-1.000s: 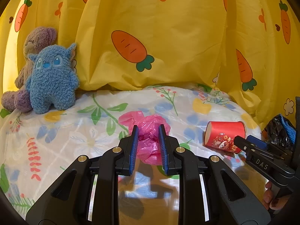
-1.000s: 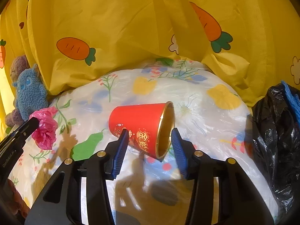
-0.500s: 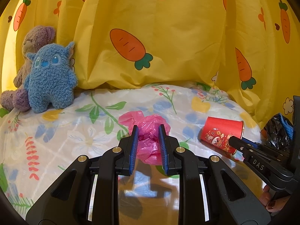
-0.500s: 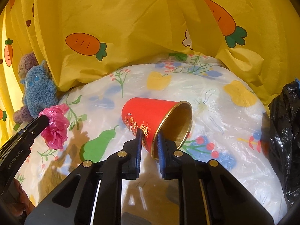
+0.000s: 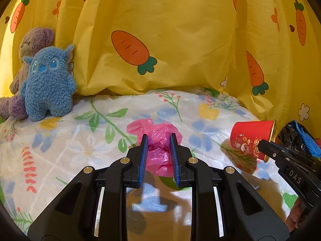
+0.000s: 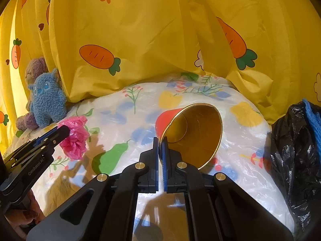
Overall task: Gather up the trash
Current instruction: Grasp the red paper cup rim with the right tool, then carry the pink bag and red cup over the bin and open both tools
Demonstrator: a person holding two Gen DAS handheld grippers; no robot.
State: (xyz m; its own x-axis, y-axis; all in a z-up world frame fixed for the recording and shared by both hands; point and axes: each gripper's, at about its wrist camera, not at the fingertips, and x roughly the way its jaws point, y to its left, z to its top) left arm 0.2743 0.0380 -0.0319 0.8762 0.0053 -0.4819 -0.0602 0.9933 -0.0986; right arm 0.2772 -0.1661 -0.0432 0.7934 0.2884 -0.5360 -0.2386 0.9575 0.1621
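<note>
2 grippers work over the floral sheet (image 5: pixel 60 140): the left gripper (image 5: pixel 158 148) has its fingers clamped on the crumpled pink plastic bag (image 5: pixel 160 138), while the right gripper (image 6: pixel 159 148) pinches the rim of the red paper cup (image 6: pixel 192 132), beside the black trash bag (image 6: pixel 291 150).

The purple plush (image 5: pixel 30 46) is sitting mostly behind the blue plush (image 5: pixel 47 84), so only its head and one foot are showing. The black trash bag (image 6: pixel 295 150) is running off the right edge, its mouth and full shape out of sight. The pink plastic bag (image 5: pixel 158 146) is bunching between blue pads (image 5: pixel 143 160), its lower folds hiding behind them. Down in the corner, the person's fingers (image 5: pixel 295 219) are peeking out behind the gripper body, too dark to make out.
</note>
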